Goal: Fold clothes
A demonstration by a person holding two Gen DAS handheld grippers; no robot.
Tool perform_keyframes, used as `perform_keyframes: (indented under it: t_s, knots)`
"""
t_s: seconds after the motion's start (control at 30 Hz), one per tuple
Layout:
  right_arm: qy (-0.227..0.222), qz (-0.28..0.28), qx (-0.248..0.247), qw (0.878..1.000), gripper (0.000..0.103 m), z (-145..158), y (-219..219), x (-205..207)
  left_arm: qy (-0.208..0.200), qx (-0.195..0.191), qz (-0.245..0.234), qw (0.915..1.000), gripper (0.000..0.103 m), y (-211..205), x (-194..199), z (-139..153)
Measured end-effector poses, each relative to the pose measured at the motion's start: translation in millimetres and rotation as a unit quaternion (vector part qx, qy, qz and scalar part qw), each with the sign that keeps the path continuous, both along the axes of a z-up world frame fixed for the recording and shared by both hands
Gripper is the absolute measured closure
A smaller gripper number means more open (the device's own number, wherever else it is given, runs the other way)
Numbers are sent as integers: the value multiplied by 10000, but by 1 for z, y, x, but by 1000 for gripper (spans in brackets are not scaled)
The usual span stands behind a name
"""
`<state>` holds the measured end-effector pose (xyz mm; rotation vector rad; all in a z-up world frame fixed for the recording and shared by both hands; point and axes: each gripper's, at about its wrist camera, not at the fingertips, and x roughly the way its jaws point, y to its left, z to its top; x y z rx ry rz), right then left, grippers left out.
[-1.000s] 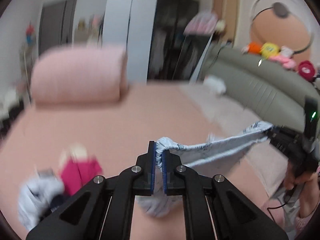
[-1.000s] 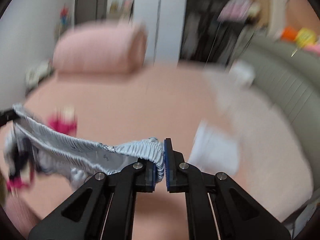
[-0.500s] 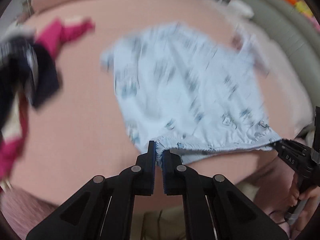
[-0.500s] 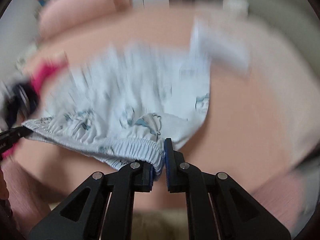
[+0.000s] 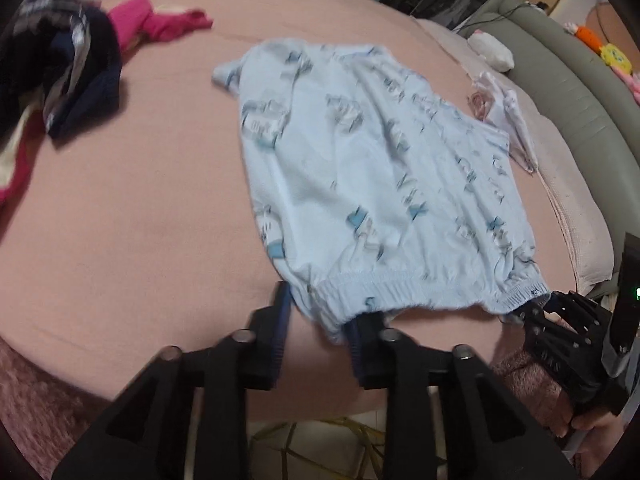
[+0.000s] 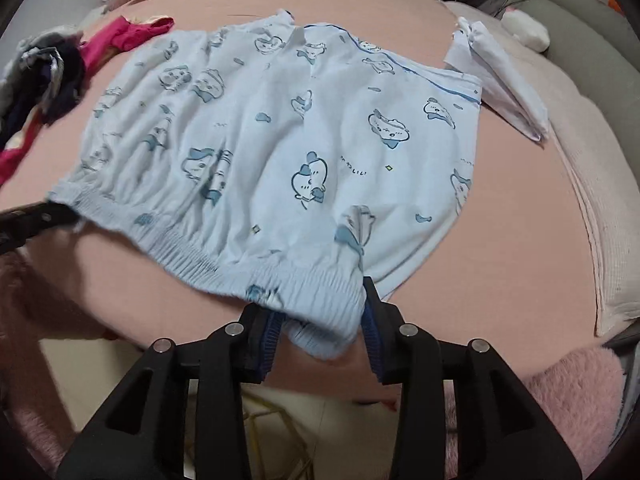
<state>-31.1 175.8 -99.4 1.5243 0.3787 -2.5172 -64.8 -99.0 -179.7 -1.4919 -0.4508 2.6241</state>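
Shorts (image 6: 276, 152) lie spread flat, waistband between the parted fingers of both the left gripper (image 5: 320, 320) and right gripper (image 6: 320, 320), whose jaws have just been opening. Laying-out looks finished. Next likely comes regrasping one side to fold across.

Left tool (image 5: 320, 320) angled steeply down, jaws just opening, apart, waistband corner loose between them. Right tool (image 6: 320, 328) likewise pitched down, jaws just opening, standing wider. In the left view, a hand (image 5: 576, 420) grips the right tool's handle at lower right.

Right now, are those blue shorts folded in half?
No, the shorts lie spread flat on the pink bed, waistband and both legs showing in a single layer.
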Motion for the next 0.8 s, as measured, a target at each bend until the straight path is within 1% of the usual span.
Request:
perform_keyframes:
  t_s: [0.03, 0.07, 0.13, 0.17, 0.2, 0.27, 0.33, 0.37, 0.4, 0.43, 0.47, 0.5, 0.53, 0.57, 0.63, 0.67, 0.73, 0.8]
  knots:
    - [79, -96, -30, 9999, 86, 5, 2, -3, 159, -52, 50, 9998, 93, 1, -2, 9]
    - [159, -191, -60, 9997, 88, 9, 4, -6, 340, -142, 95, 9993, 92, 1, -4, 19]
    - [569, -433, -76, 9974, 88, 26, 14, -18, 719, -446, 138, 9963, 92, 2, -4, 38]
    - [728, -563, -103, 9957, 88, 32, 18, -23, 735, -565, 74, 9957, 88, 4, -3, 43]
    - [778, -676, -101, 9946, 88, 33, 21, -28, 624, -620, -17, 9961, 87, 4, -1, 43]
    - [422, -665, -32, 9969, 88, 25, 18, -18, 317, -663, -152, 9972, 87, 10, -1, 33]
    - [31, -635, 42, 9980, 85, 16, 15, -7, -25, -693, -317, 9971, 87, 14, 6, 14]
    - [-171, -581, -8, 9982, 83, 10, 16, 0, -155, -712, -357, 9967, 88, 15, 8, 4]
    - [-374, -520, -74, 9979, 82, 5, 17, 7, -275, -697, -374, 9965, 88, 15, 11, -4]
    - [-421, -452, -117, 9980, 82, 7, 17, 16, -365, -601, -339, 9969, 88, 12, 13, -8]
    - [-440, -382, -156, 9982, 77, 9, 16, 25, -433, -466, -283, 9976, 87, 8, 15, -7]
    - [-507, -376, -286, 9976, 72, 13, 19, 30, -497, -376, -226, 9978, 78, 5, 15, -6]
    - [-583, -381, -434, 9966, 68, 16, 21, 35, -512, -384, -155, 9978, 70, 3, 15, 0]
    - [-603, -487, -639, 9949, 65, 22, 27, 38, -433, -408, -110, 9982, 58, 3, 16, 9]
    - [-609, -747, -1053, 9898, 61, 33, 42, 42, -149, -460, -340, 9983, 58, 11, 20, 28]
    - [-602, -923, -1292, 9855, 57, 39, 52, 43, -10, -565, -524, 9970, 58, 19, 22, 38]
    - [-632, -1238, -1783, 9741, 55, 43, 73, 42, 197, -987, -995, 9899, 58, 44, 24, 53]
    - [-705, -1377, -2072, 9660, 53, 44, 86, 45, 230, -1391, -1476, 9790, 58, 72, 24, 56]
